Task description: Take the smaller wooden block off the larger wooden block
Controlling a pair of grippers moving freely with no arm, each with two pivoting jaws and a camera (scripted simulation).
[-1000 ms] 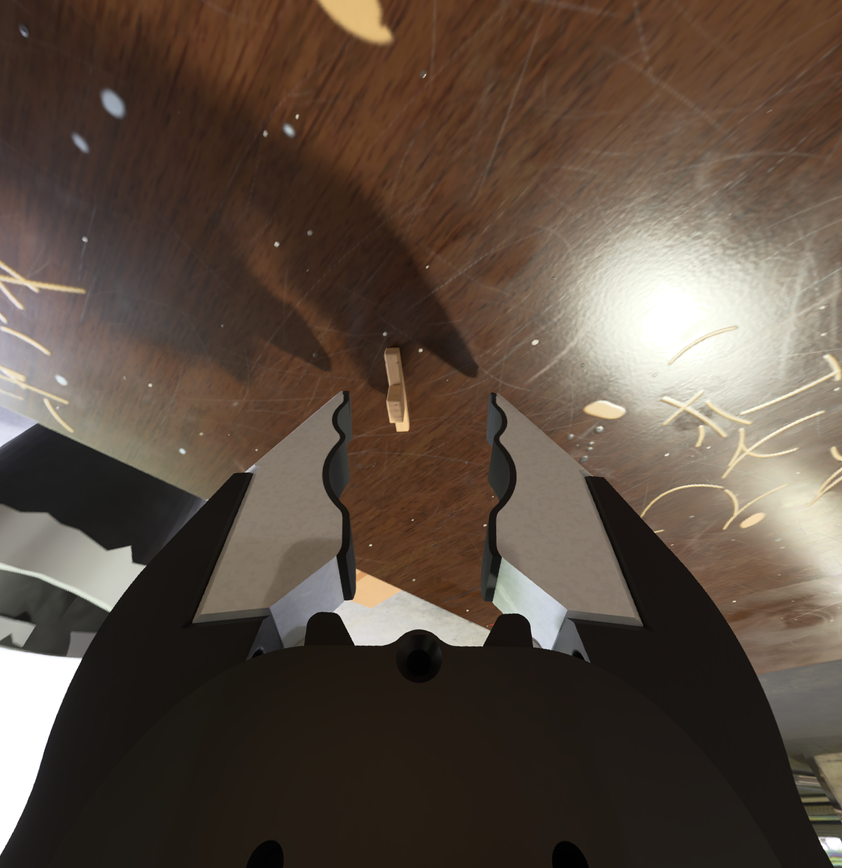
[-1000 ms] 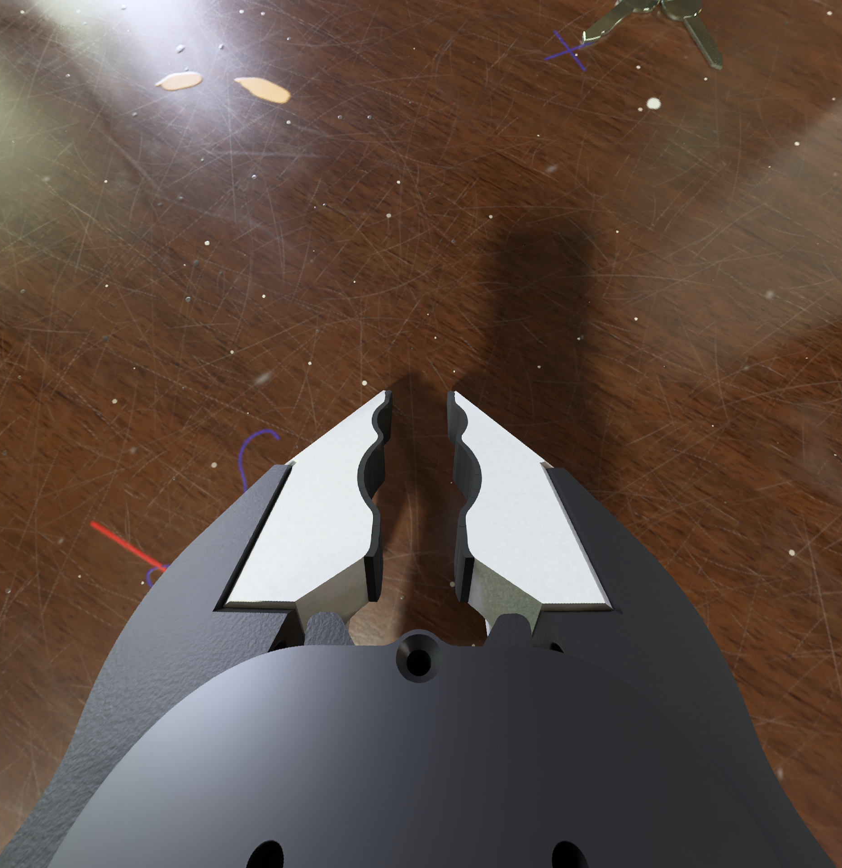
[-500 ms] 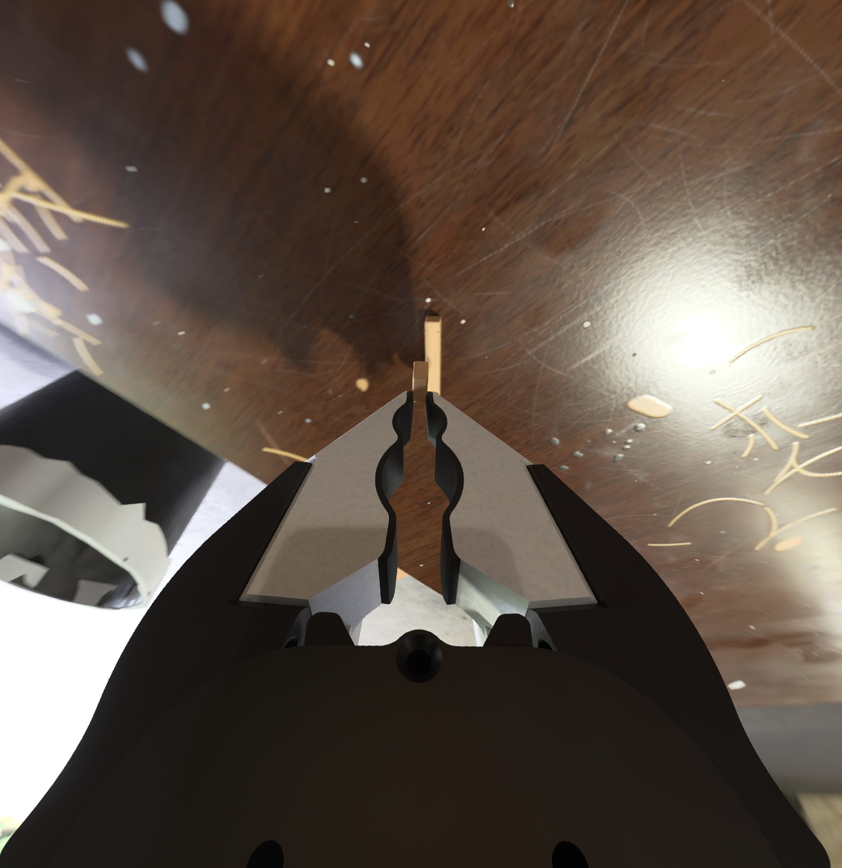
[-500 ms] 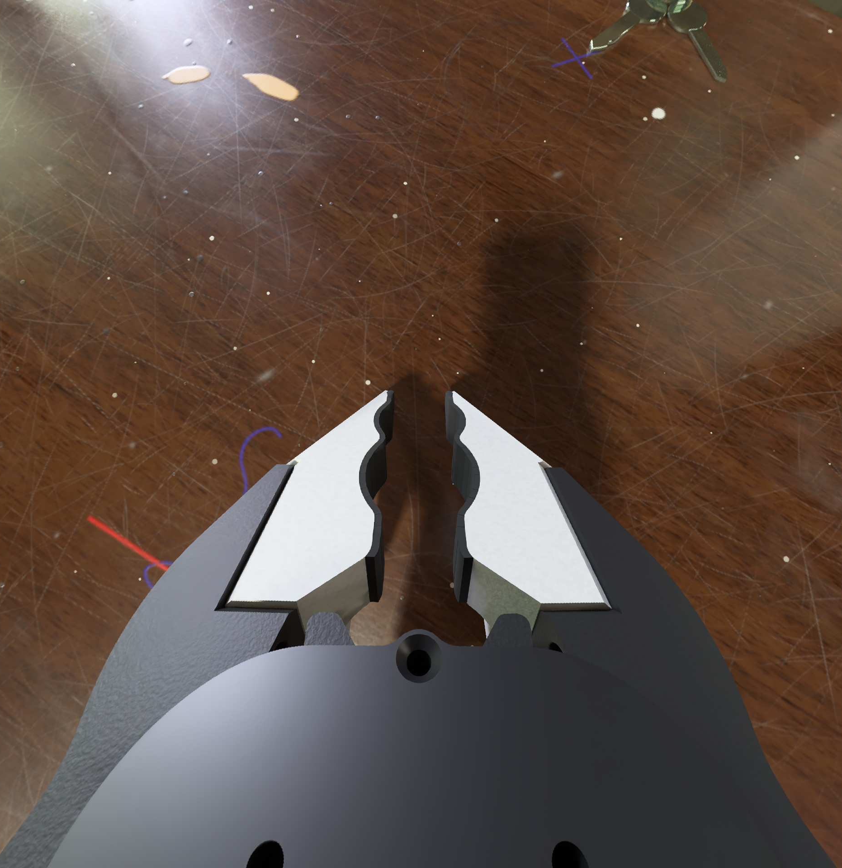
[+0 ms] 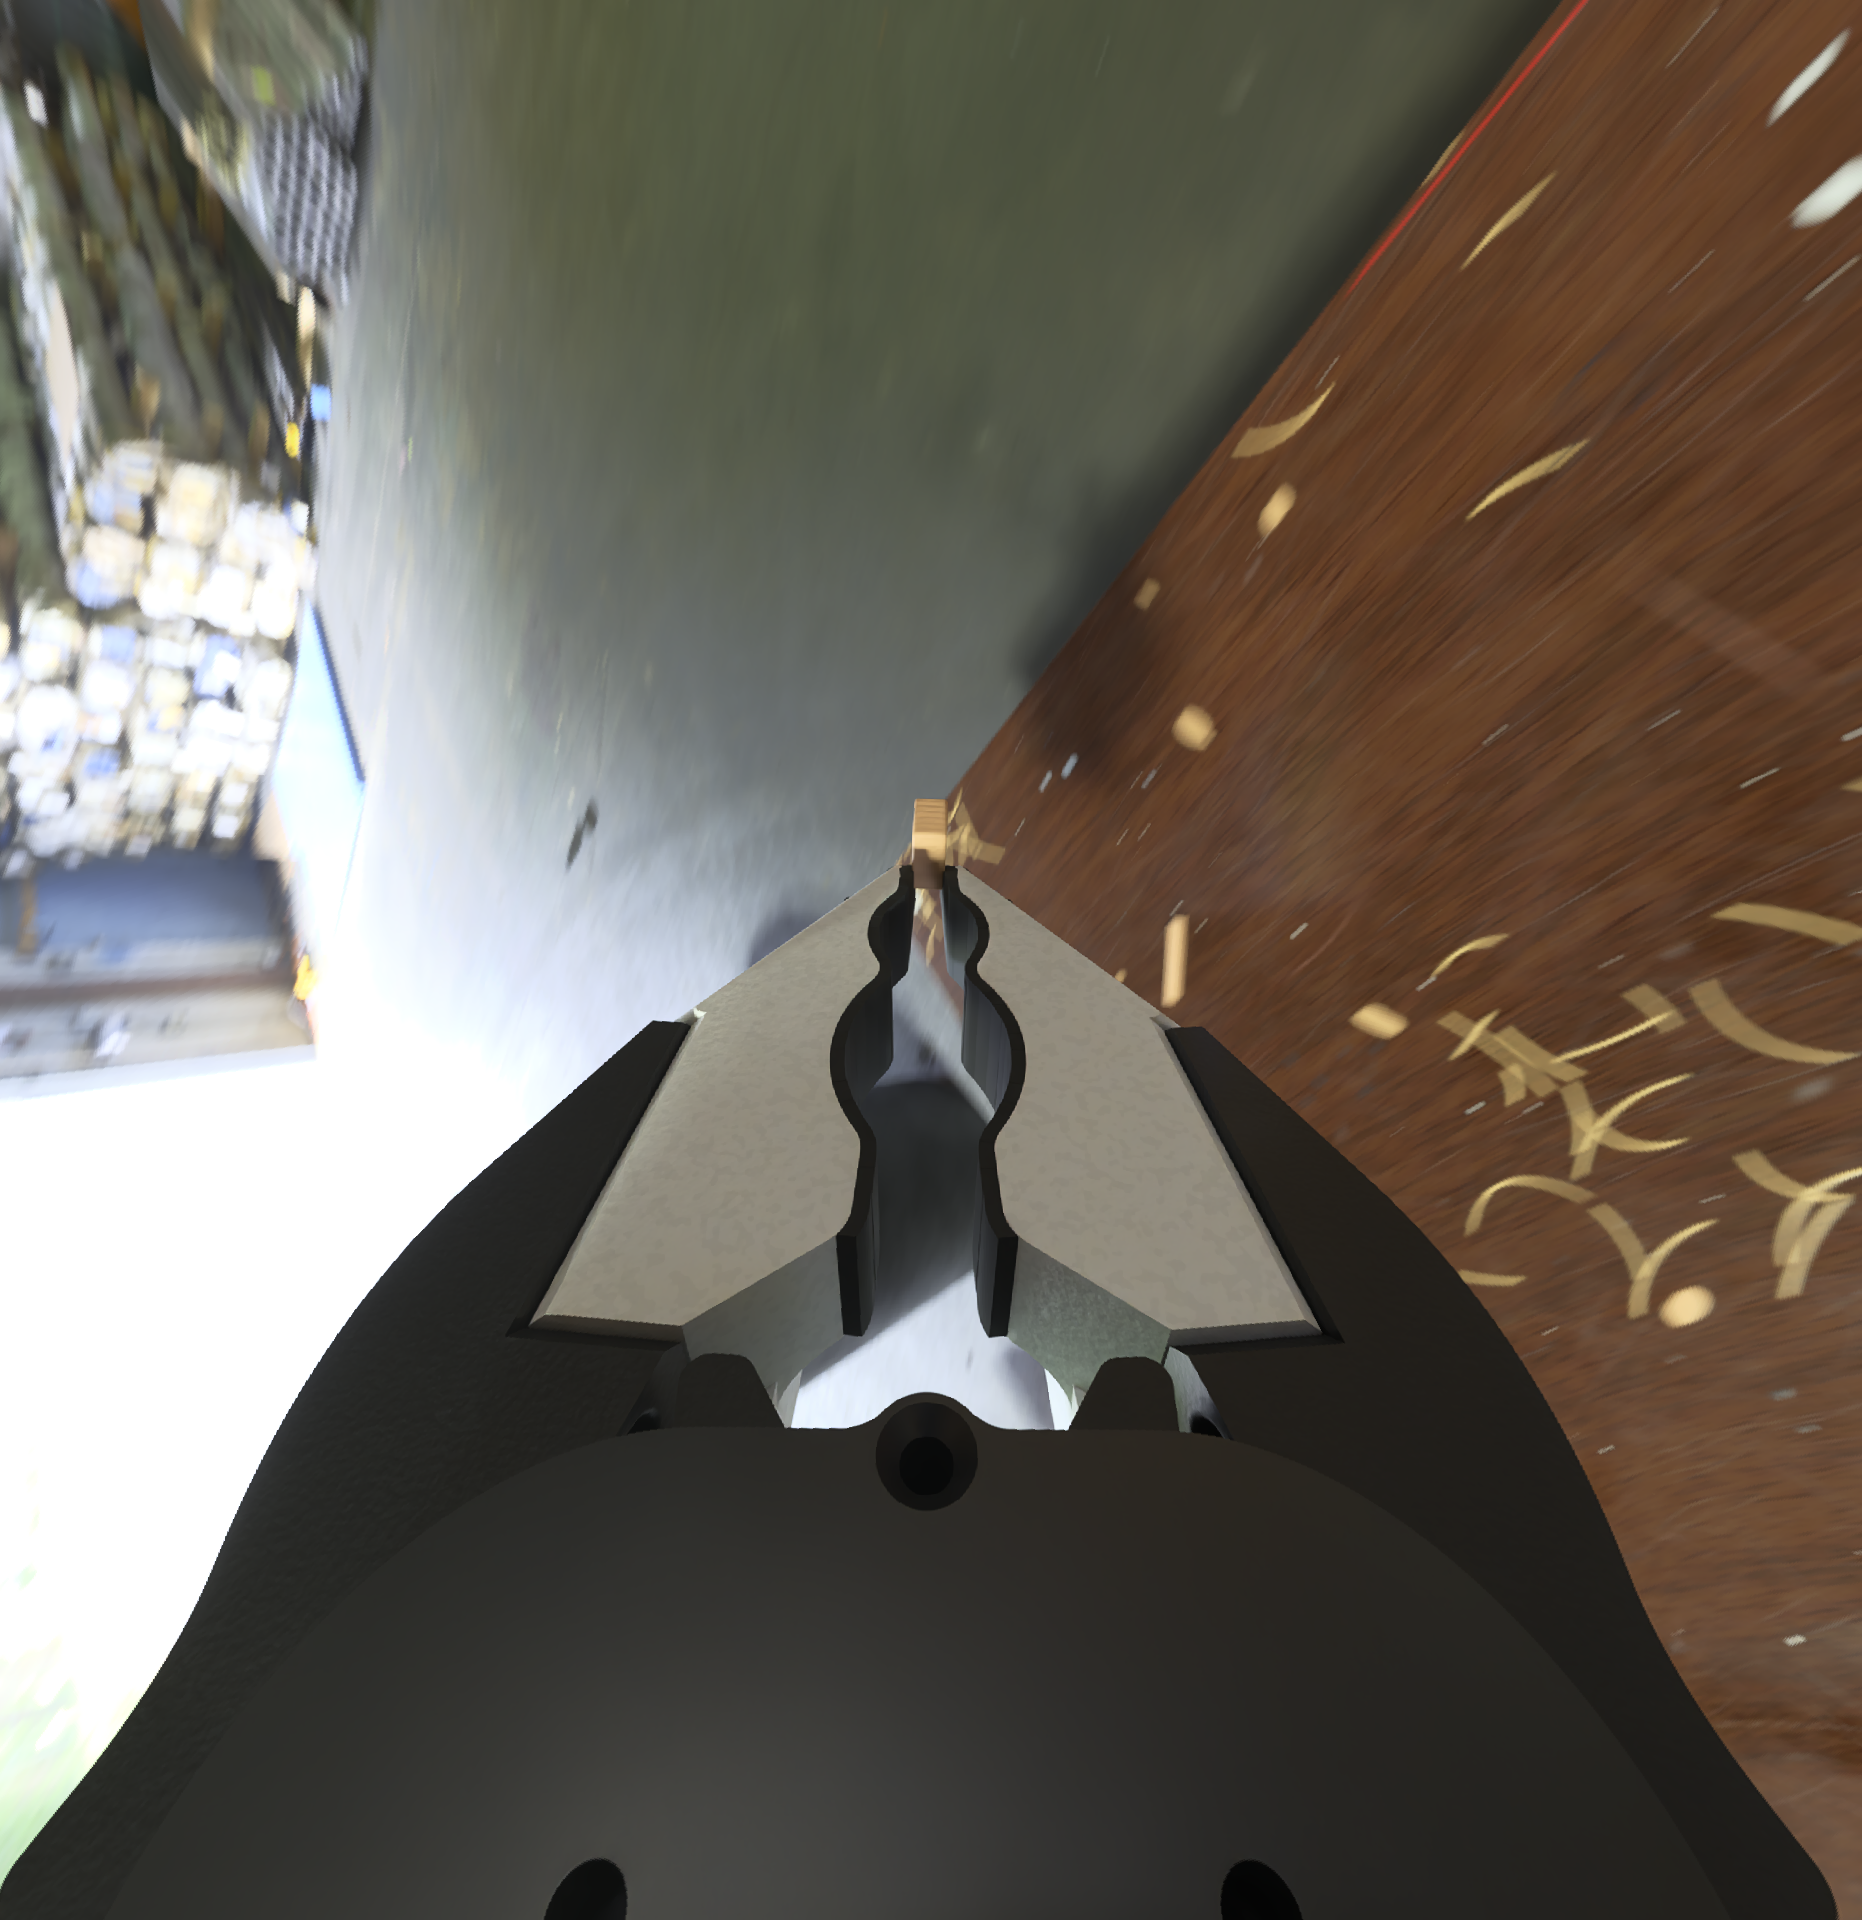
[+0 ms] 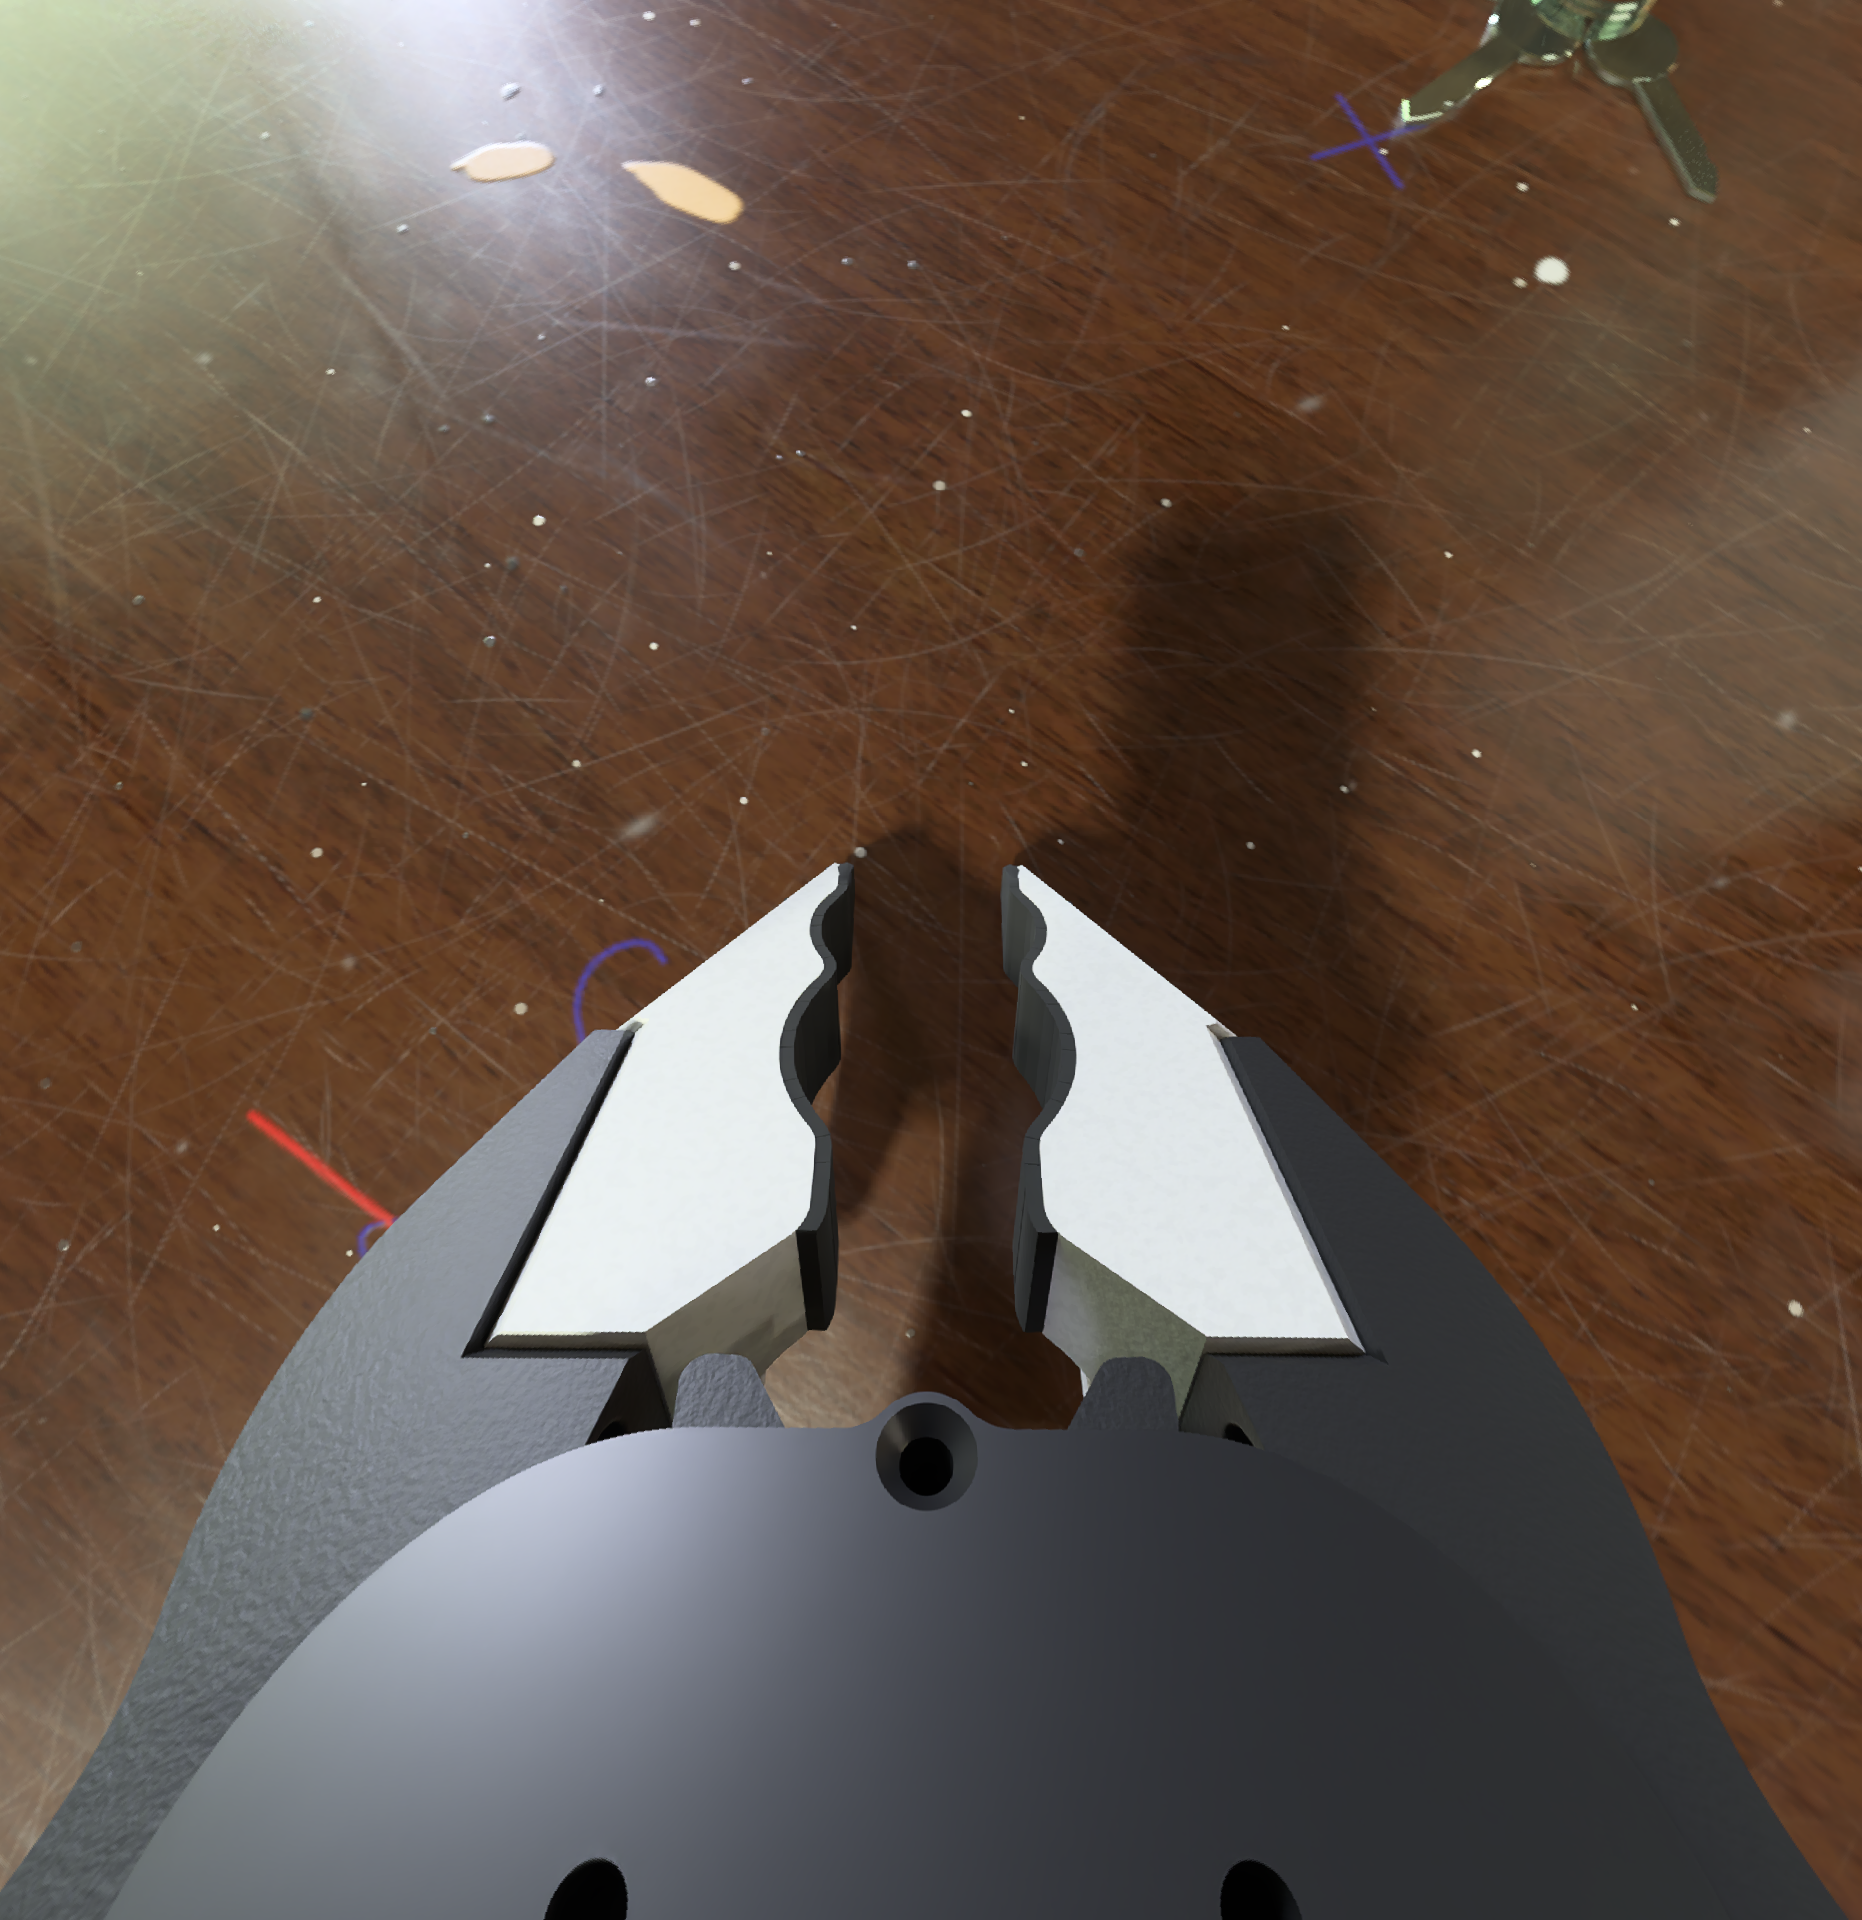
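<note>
My left gripper [image 5: 928, 878] is shut, and its tips pinch a small pale wooden block [image 5: 928, 831] that sticks out just past them. The view is rolled sideways and blurred, so I cannot tell whether the larger block is still joined to it. The block is held at the edge of the brown table [image 5: 1529, 831], with grey floor behind it. My right gripper [image 6: 927, 873] is open and empty, just above the scratched brown table [image 6: 594, 623]. No block shows in the right wrist view.
A bunch of keys [image 6: 1561, 62] lies at the far right of the table in the right wrist view. Two tan patches [image 6: 688, 192] lie far ahead. In the left wrist view the grey floor [image 5: 698, 416] and stacked goods [image 5: 148, 623] lie beyond the table edge.
My left gripper shut on the small wooden block, then swung and rolled so the table edge and floor came into view. My right gripper opened a little wider and barely moved.
</note>
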